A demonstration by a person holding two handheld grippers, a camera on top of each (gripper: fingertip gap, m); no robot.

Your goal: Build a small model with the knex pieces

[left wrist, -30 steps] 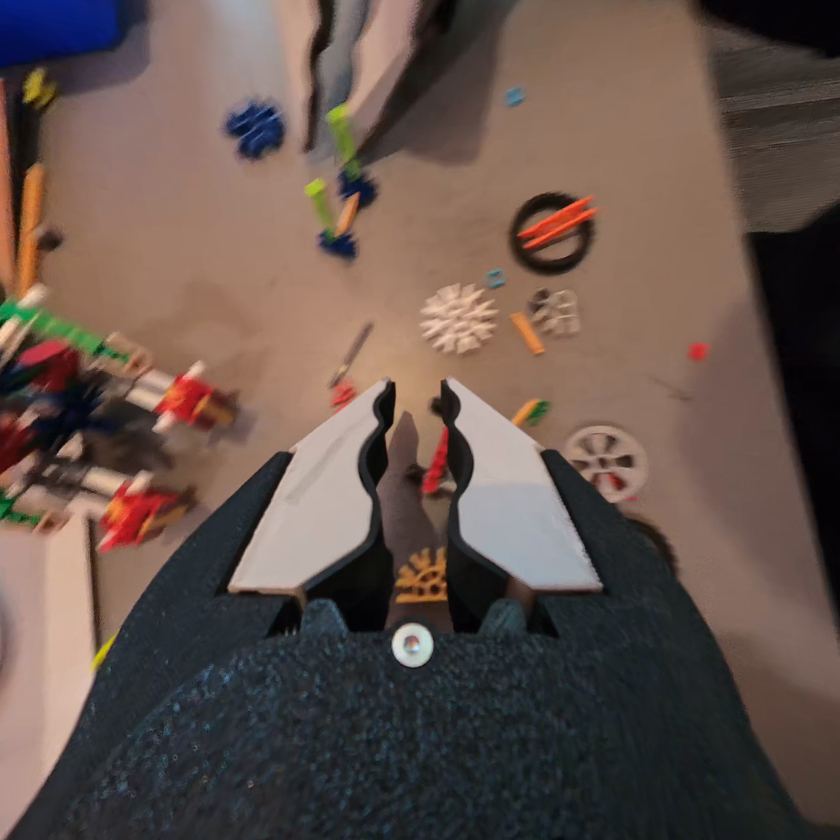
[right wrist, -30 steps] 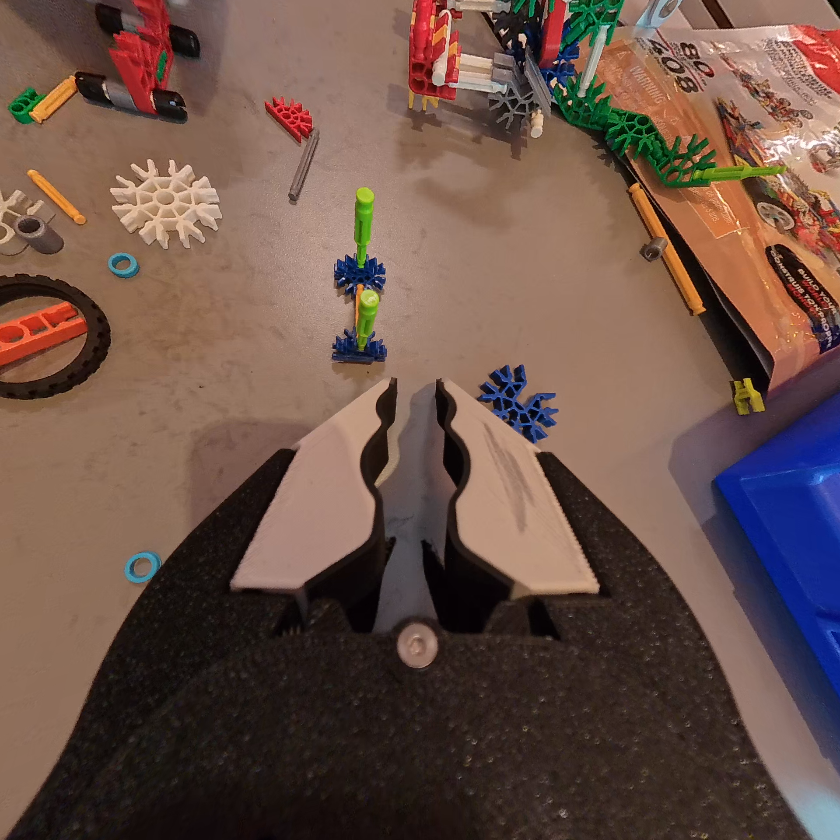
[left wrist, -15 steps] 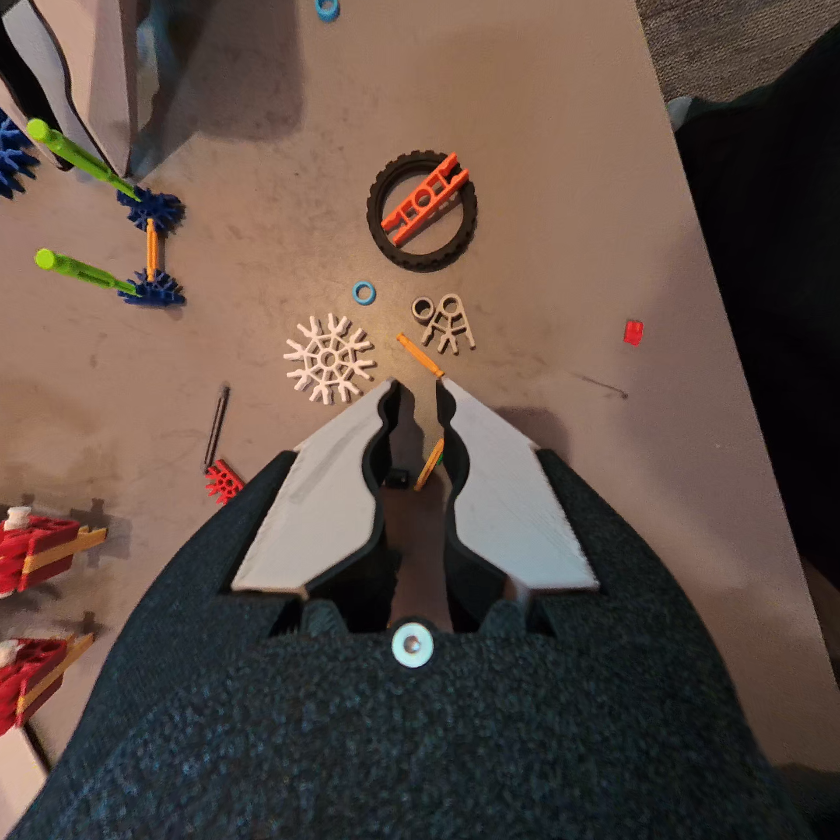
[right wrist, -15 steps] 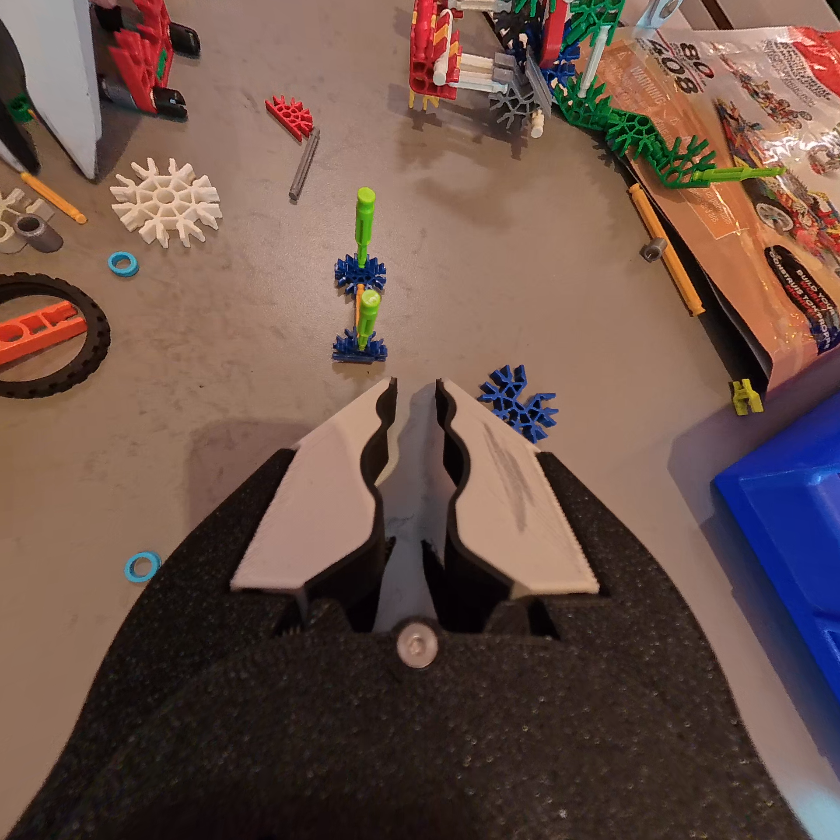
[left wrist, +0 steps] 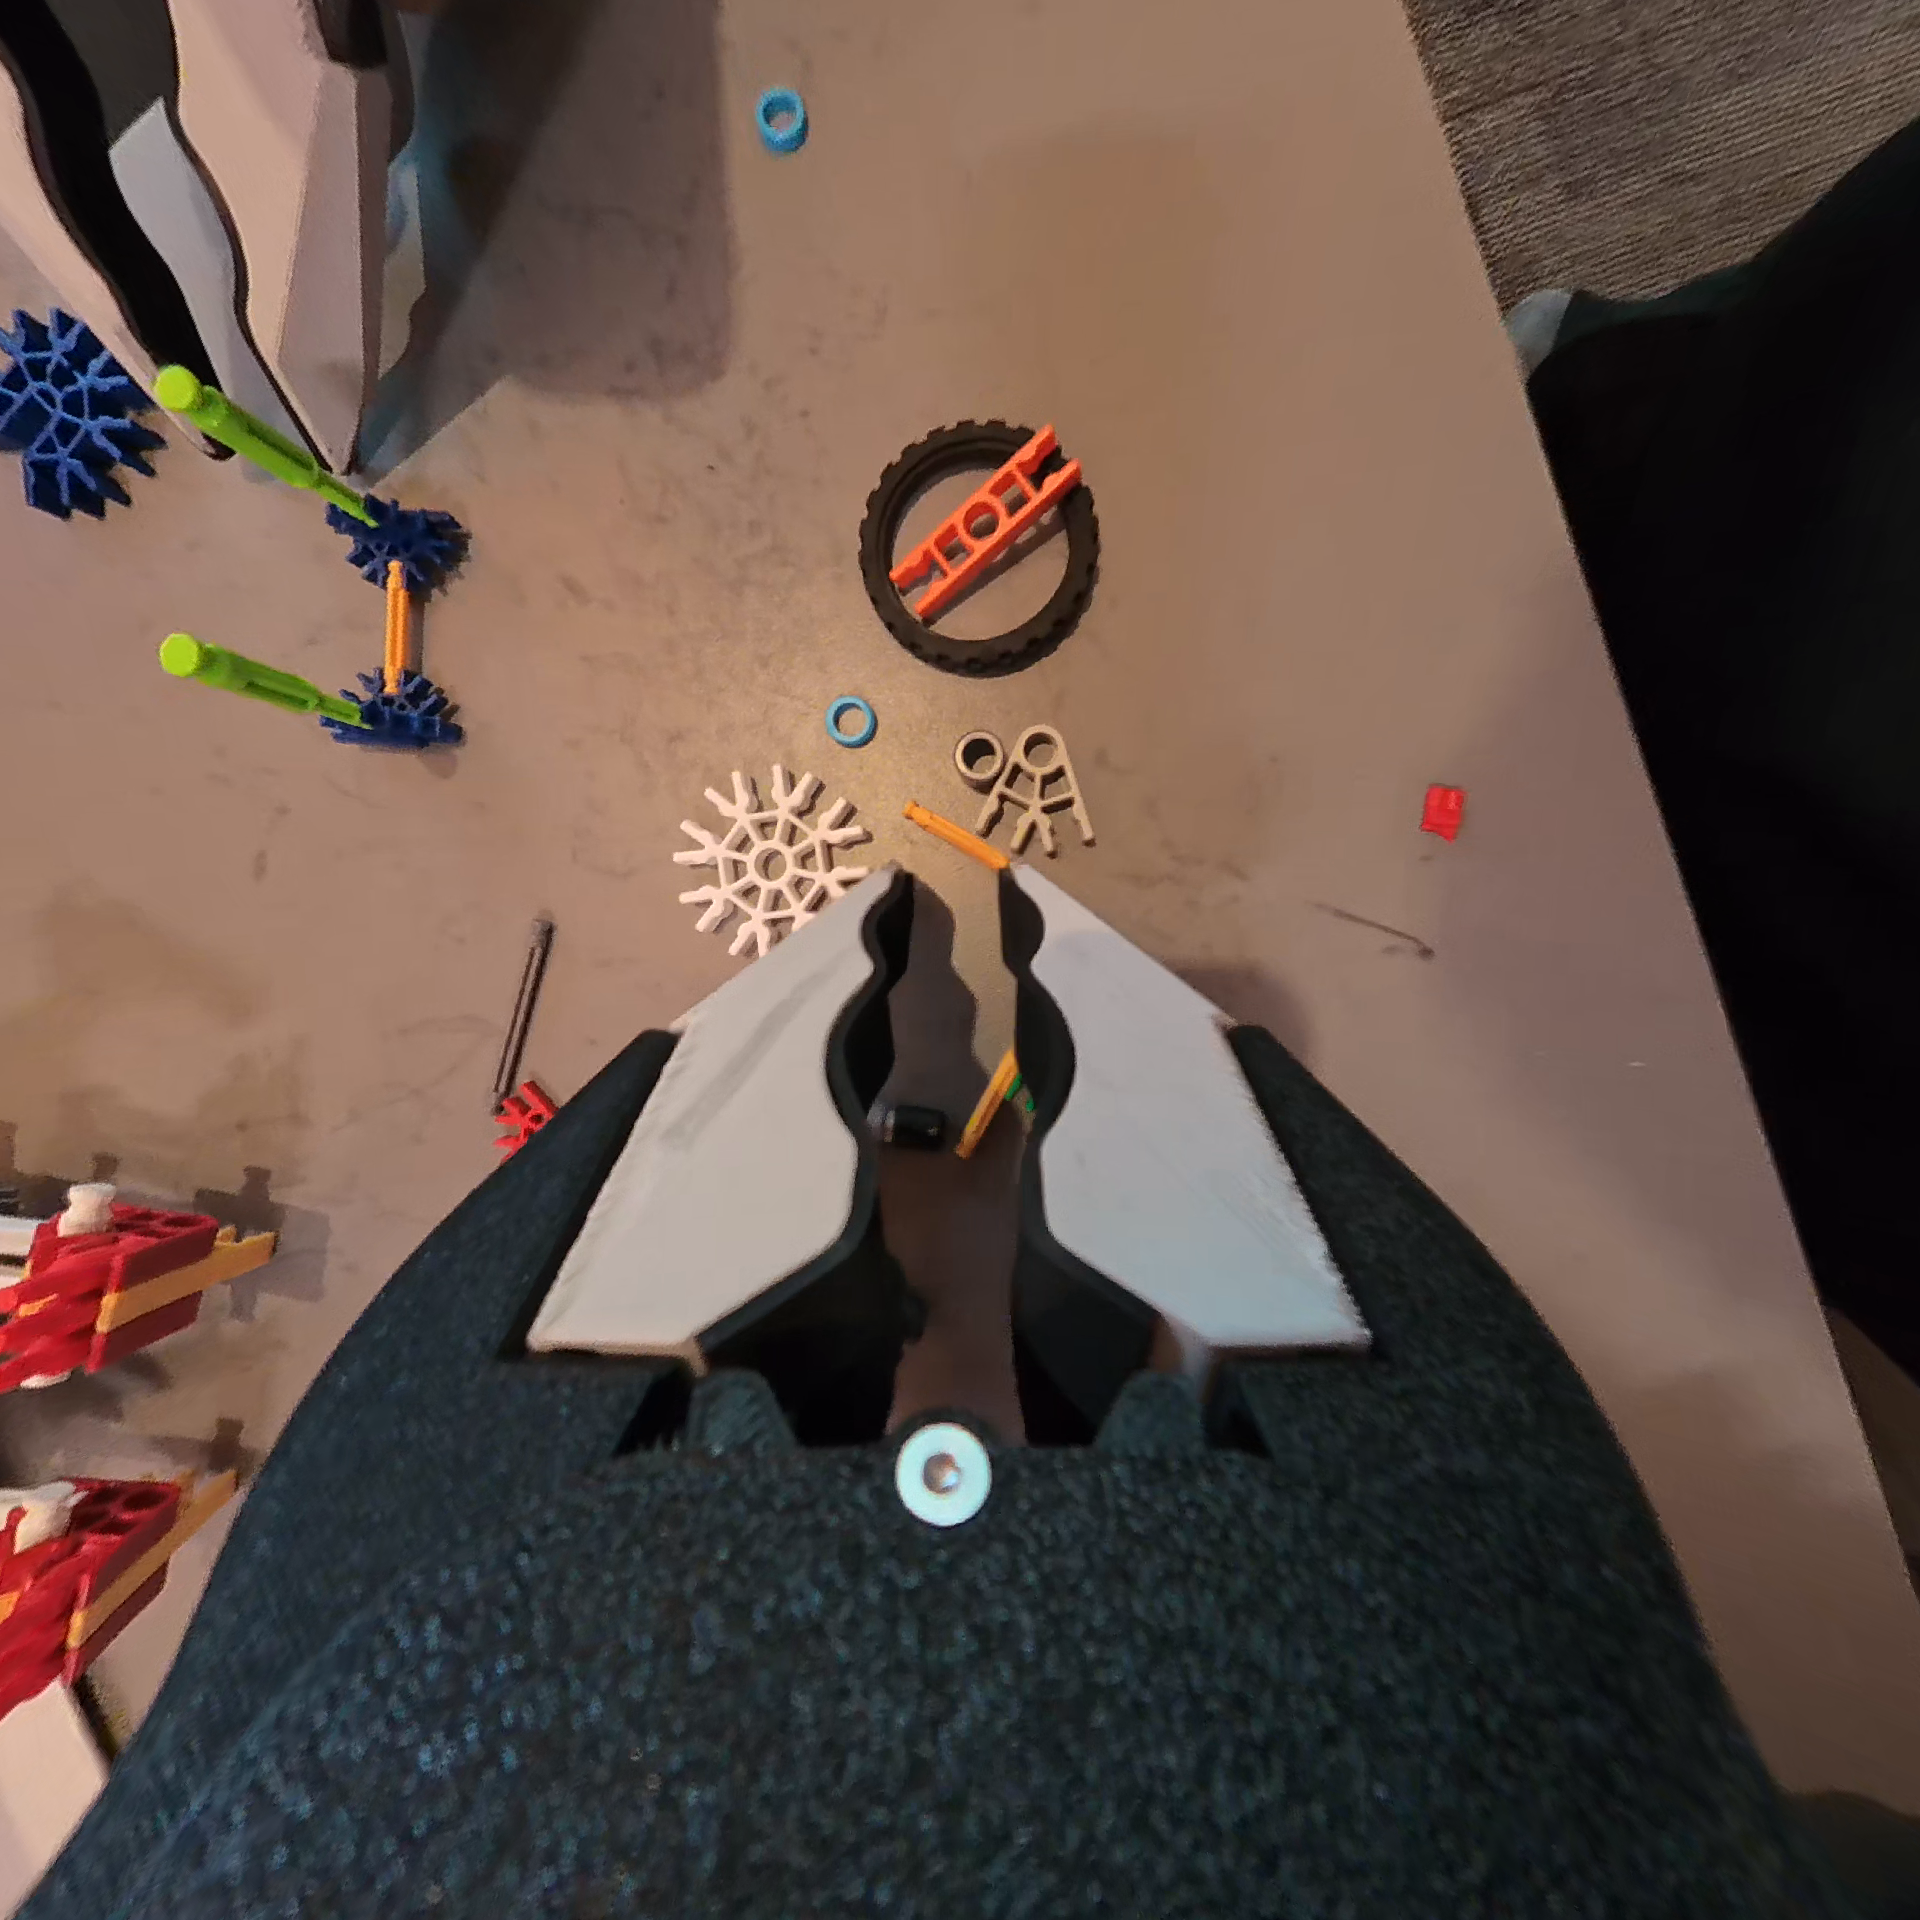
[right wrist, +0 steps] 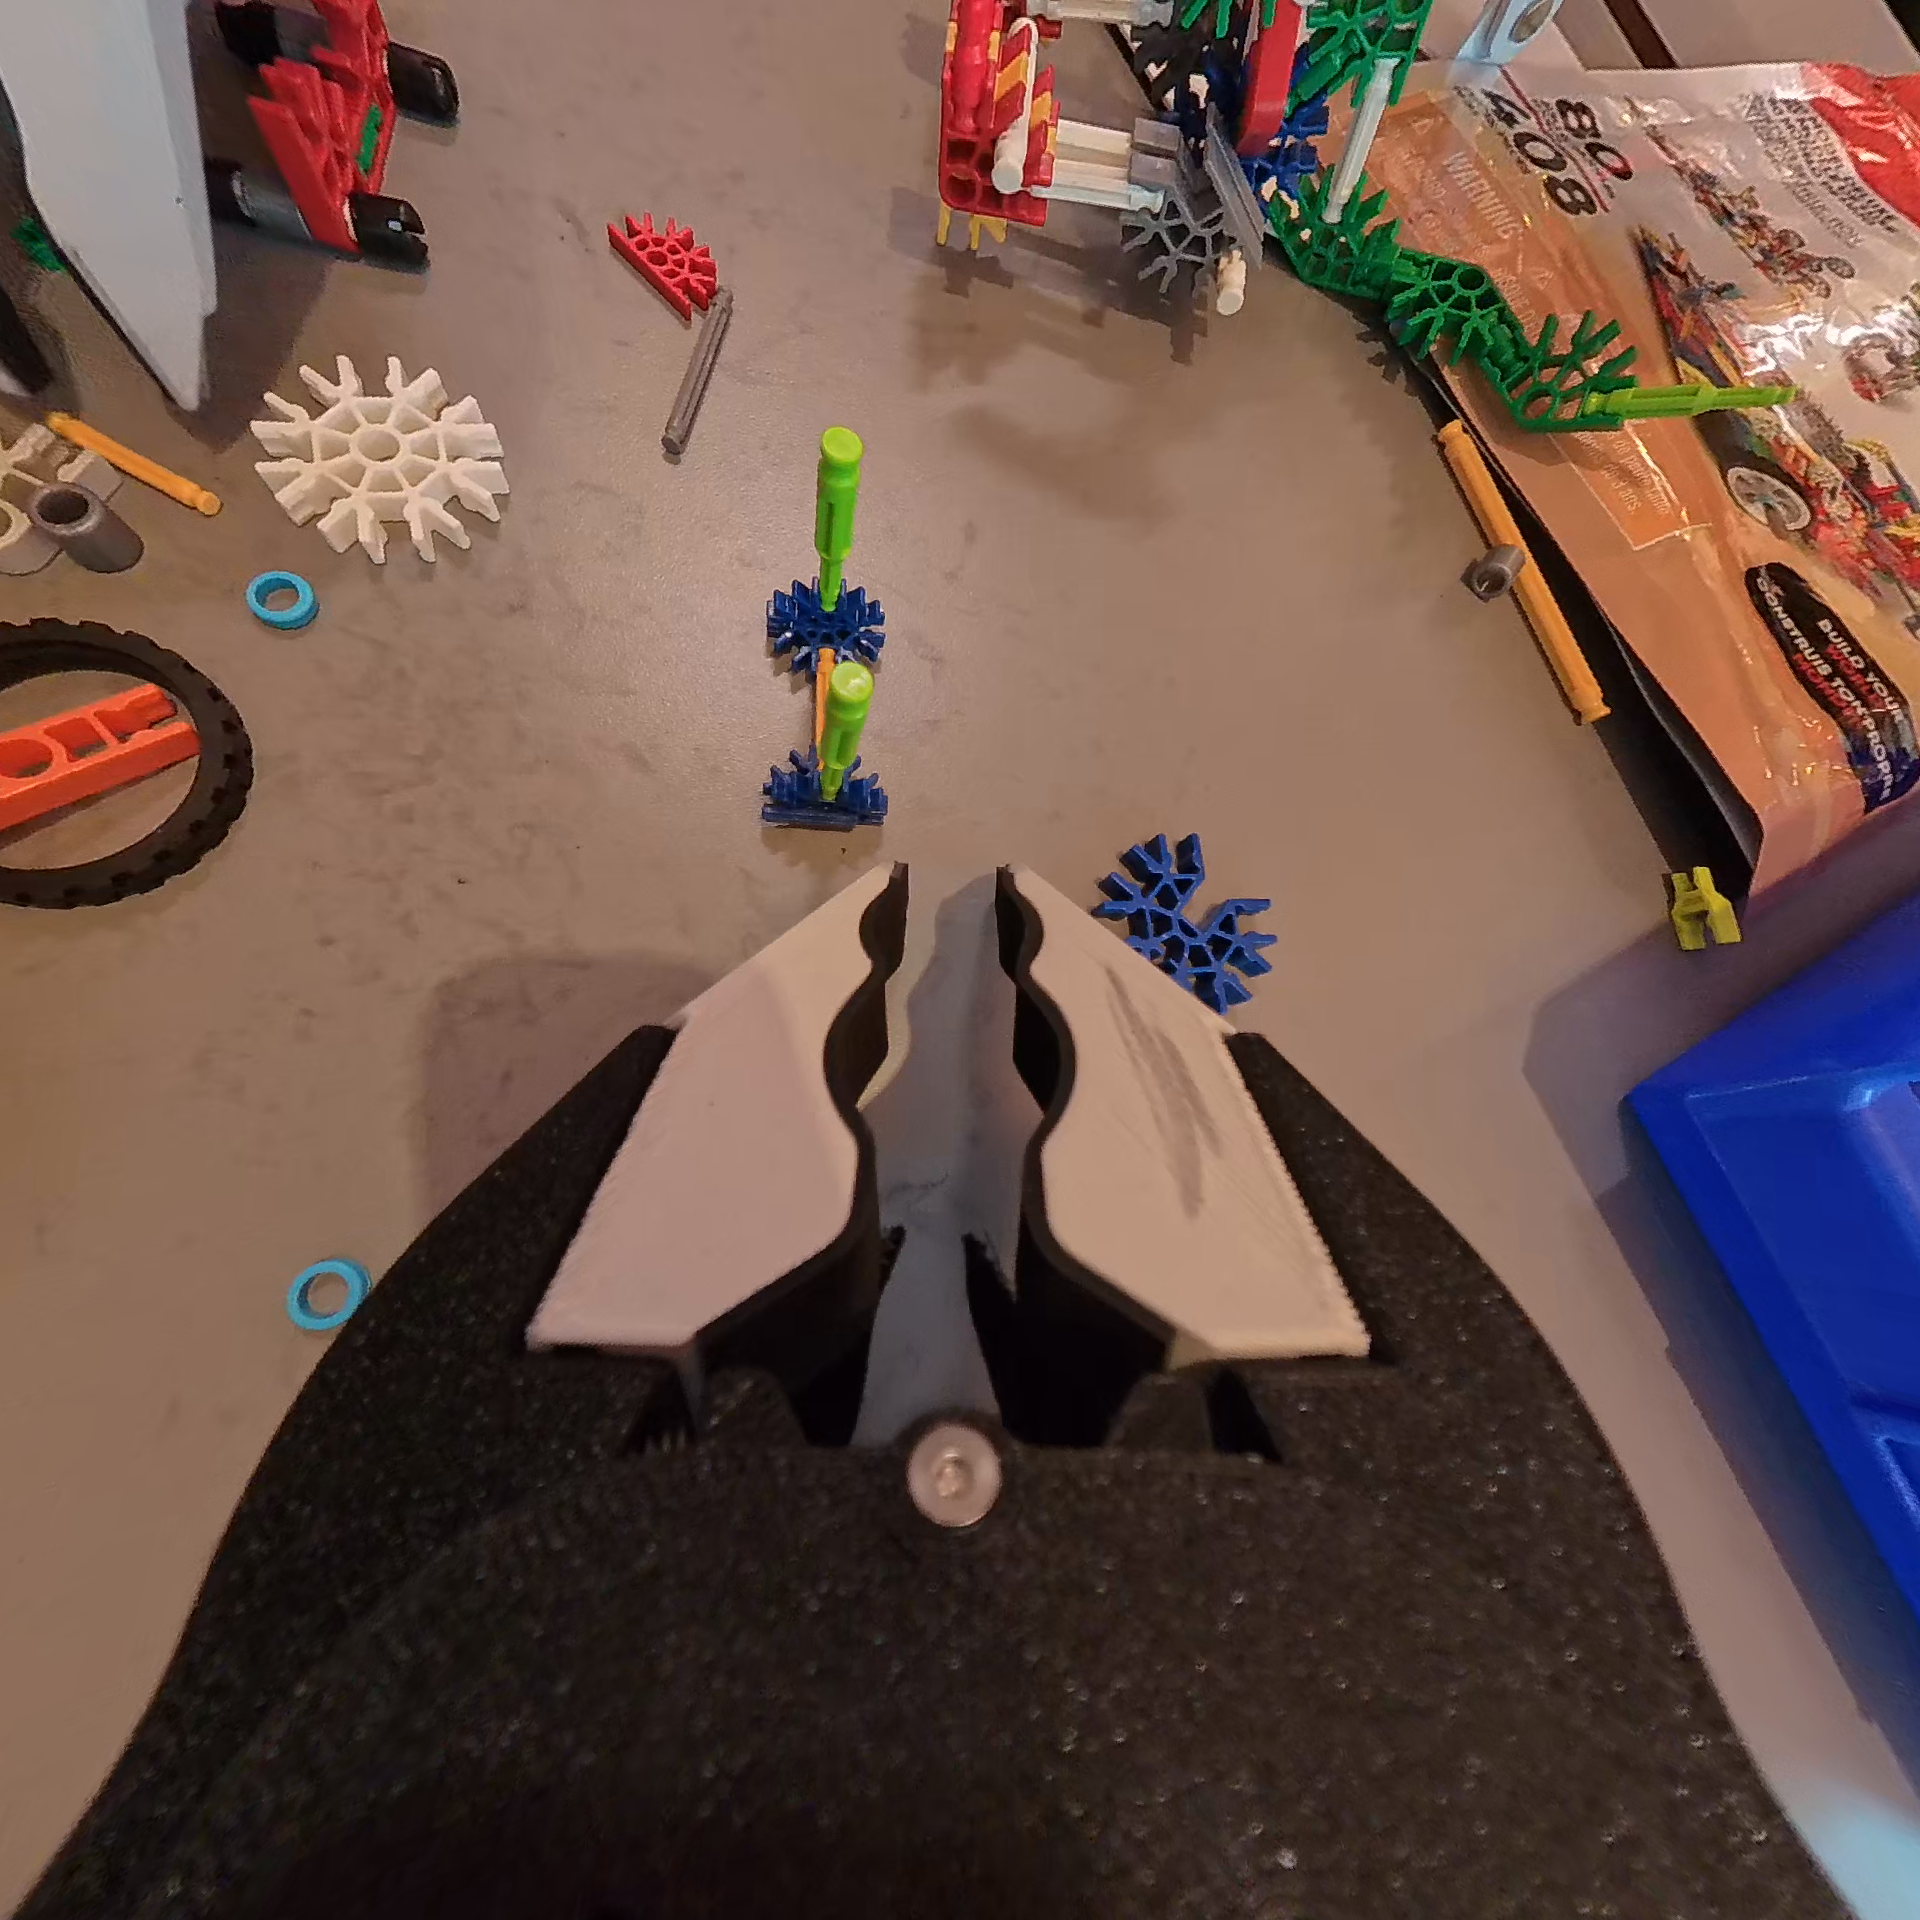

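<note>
The left tongs hang over the grey table with the jaws a narrow gap apart and nothing gripped; their tips sit just beside a white snowflake connector and a short orange rod, whose end touches or passes under the right tip. Beyond lie a pale grey connector piece, a light blue ring and a black tyre with an orange ladder-shaped piece lying across it. Under the jaws, a small black part and a yellow rod rest on the table. The right tongs are likewise slightly parted and empty, just short of a small assembly: two dark blue connectors joined by an orange rod, each with an upright lime green rod. A loose blue snowflake connector lies just beside the right jaw, and a blue bin sits at the right edge.
</note>
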